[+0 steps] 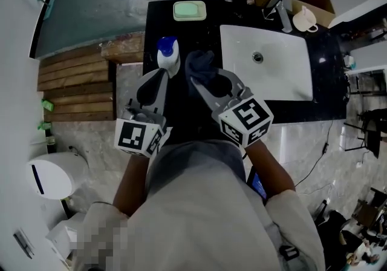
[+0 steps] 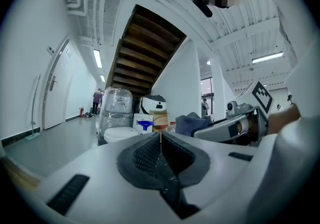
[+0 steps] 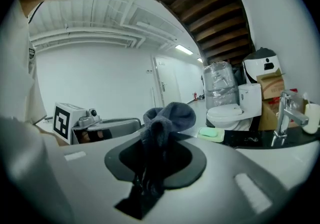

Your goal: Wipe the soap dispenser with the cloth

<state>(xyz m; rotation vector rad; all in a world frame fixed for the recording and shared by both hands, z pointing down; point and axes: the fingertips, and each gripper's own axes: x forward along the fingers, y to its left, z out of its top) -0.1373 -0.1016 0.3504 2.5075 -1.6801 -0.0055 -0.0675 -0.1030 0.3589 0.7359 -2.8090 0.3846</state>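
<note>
Your right fingers (image 3: 192, 164) grip the dark, bunched cloth (image 3: 168, 116); your left fingers (image 2: 141, 157) are closed and empty, with the white, blue-capped dispenser (image 1: 168, 57) at their 12 o'clock.

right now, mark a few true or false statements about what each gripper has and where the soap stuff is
1. The right gripper is shut on the dark cloth. True.
2. The left gripper grips the soap dispenser. False: that gripper is shut with nothing in it, and the dispenser stands just ahead of it.
3. The soap dispenser lies in the sink. False: it stands upright on the black counter, left of the sink.
4. A green soap bar sits on the counter beyond the dispenser. True.
</note>
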